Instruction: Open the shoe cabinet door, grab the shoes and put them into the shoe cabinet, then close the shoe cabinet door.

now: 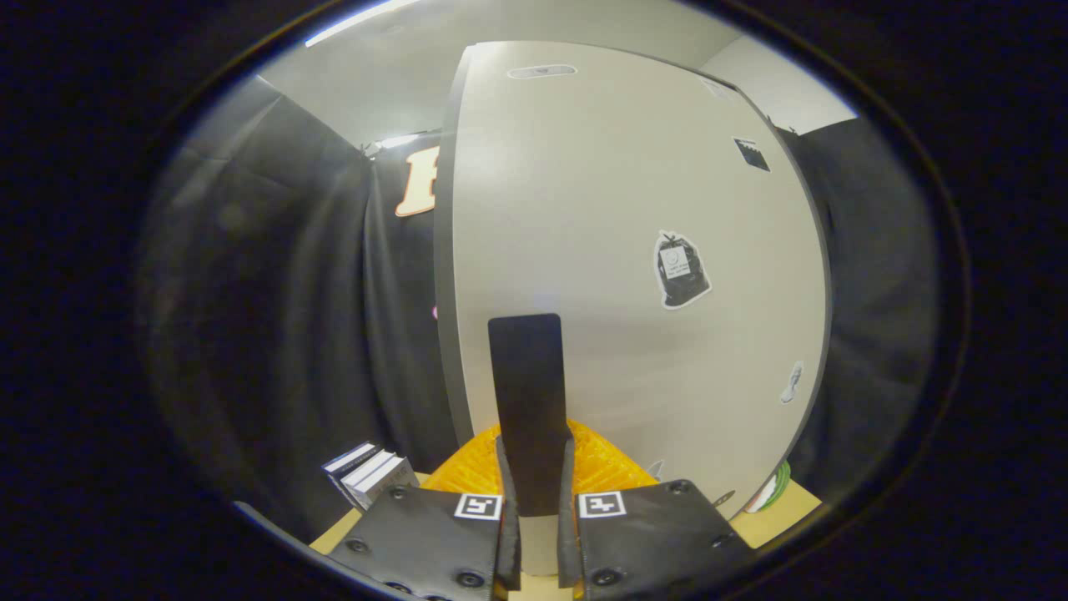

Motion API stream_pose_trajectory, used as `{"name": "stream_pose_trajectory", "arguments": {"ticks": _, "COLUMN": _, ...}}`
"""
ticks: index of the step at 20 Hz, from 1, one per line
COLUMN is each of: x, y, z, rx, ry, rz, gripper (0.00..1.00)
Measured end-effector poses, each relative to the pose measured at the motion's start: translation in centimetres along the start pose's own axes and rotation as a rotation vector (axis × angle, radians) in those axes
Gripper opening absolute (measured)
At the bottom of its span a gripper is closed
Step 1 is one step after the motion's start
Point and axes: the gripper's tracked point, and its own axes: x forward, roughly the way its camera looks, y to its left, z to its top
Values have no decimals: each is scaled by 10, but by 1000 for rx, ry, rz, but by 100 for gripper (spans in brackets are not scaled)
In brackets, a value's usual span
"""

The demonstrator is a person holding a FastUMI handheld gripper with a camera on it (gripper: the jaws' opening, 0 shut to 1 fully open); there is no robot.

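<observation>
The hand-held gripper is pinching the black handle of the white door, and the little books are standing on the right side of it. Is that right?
Not quite. The hand-held gripper does pinch the black handle of the white door, but the little books stand on its left side, next to the black cloth. The gripper view shows this.

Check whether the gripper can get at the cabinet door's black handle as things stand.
Probably yes: the gripper is already at the black handle of the cabinet door, its fingers closed on either side of the handle, with nothing in the way.
</observation>
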Motion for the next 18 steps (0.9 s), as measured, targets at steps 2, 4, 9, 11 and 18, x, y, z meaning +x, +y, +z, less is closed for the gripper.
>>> {"name": "stream_pose_trajectory", "arguments": {"ticks": 2, "x": -8, "y": -4, "z": 0, "rx": -3, "ry": 0, "rz": -6, "gripper": 19}}
{"name": "stream_pose_trajectory", "arguments": {"ticks": 4, "x": -17, "y": -6, "z": 0, "rx": -3, "ry": -1, "rz": -10, "gripper": 19}}
{"name": "stream_pose_trajectory", "arguments": {"ticks": 9, "x": -37, "y": -15, "z": 1, "rx": -9, "ry": -6, "rz": -19, "gripper": 19}}
{"name": "stream_pose_trajectory", "arguments": {"ticks": 11, "x": -46, "y": -19, "z": 1, "rx": -11, "ry": -8, "rz": -24, "gripper": 19}}
{"name": "stream_pose_trajectory", "arguments": {"ticks": 18, "x": -70, "y": -33, "z": 2, "rx": -19, "ry": -8, "rz": -39, "gripper": 19}}
